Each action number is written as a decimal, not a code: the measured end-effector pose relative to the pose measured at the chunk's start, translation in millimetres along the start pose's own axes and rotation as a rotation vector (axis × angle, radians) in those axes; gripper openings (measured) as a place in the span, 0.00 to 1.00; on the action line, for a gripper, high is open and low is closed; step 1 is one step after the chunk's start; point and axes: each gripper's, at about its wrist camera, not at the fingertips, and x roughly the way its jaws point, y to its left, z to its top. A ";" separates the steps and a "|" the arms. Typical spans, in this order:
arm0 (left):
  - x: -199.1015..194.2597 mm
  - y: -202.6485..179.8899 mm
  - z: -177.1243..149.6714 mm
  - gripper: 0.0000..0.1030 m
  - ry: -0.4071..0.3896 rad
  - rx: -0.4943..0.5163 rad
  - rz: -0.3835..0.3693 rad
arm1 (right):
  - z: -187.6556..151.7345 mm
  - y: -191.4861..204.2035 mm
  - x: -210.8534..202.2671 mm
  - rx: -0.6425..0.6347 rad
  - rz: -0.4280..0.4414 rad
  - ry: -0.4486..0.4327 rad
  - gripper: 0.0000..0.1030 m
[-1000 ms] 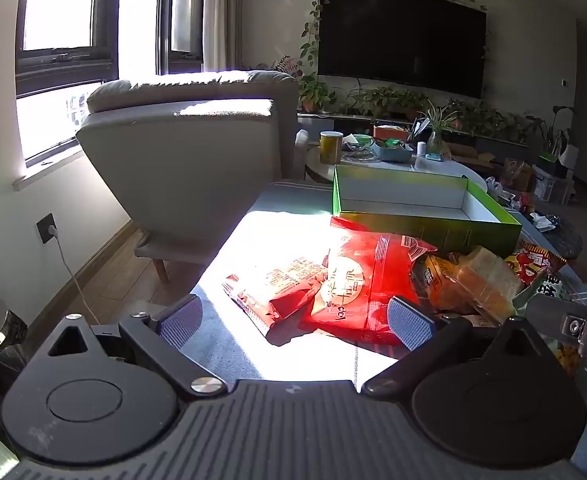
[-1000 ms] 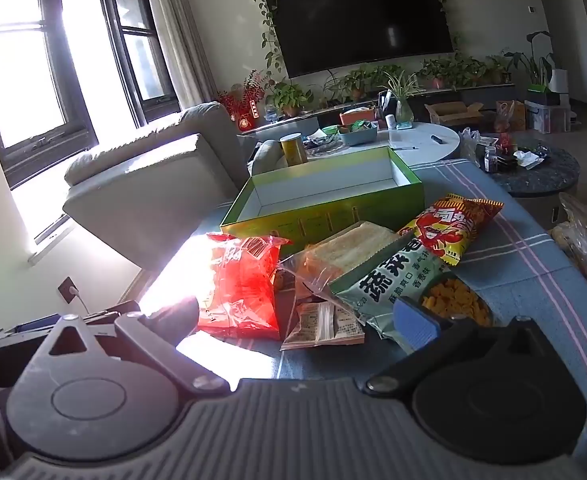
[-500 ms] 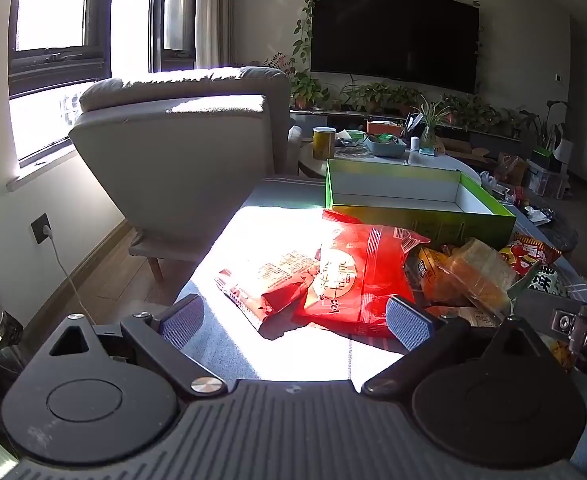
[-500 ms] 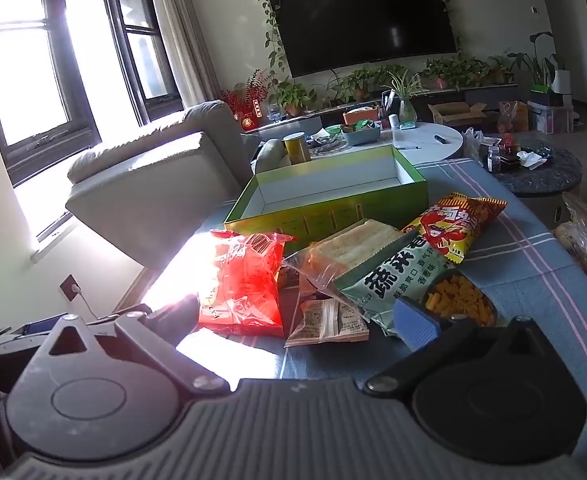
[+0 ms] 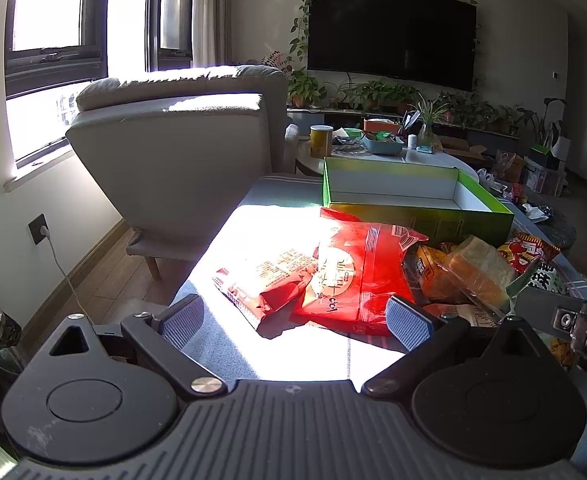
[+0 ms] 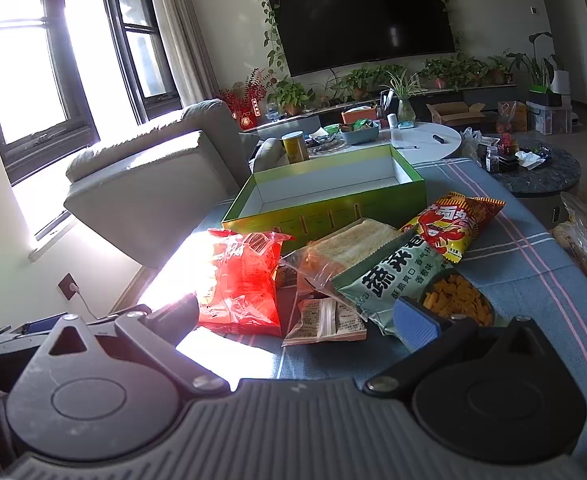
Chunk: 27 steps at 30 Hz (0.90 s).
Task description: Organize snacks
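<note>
The left gripper hangs above the near edge of the table with its jaws spread wide and nothing between them. Just ahead of it, in a bright patch of sun, lies a small red packet, and overlapping that packet's right side is a bigger red bag, which sits just in front of the right finger pad. Further right of this gripper is a clear bag of bread. Beyond the red bag stands an open green box with a white inside; no snack shows inside it.

The right gripper is also held wide apart and grips nothing. The big red bag sits ahead of its left finger. Straight ahead, close in, lies a small pale packet. Beside its right finger pad is a green bag with a round window showing orange crackers. Past that lies a yellow and red bag, and the bread bag rests between the green bag and the box. The green box stands furthest ahead on the blue striped tablecloth. A grey armchair stands off to the left beyond the table.
</note>
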 end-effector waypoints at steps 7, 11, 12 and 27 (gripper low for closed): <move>-1.0 0.8 0.3 0.95 -0.007 -0.005 -0.015 | 0.3 -0.4 -0.7 0.001 0.000 -0.001 0.81; -0.4 3.2 0.3 0.95 -0.007 -0.013 -0.021 | 1.1 -0.6 -0.4 0.003 0.002 0.000 0.81; -0.1 3.6 0.1 0.95 -0.006 -0.014 -0.020 | 1.2 -0.7 -0.6 0.003 0.003 0.000 0.81; 0.7 5.9 -1.5 0.95 -0.004 -0.018 -0.022 | 1.3 1.3 -1.1 0.002 0.024 -0.012 0.81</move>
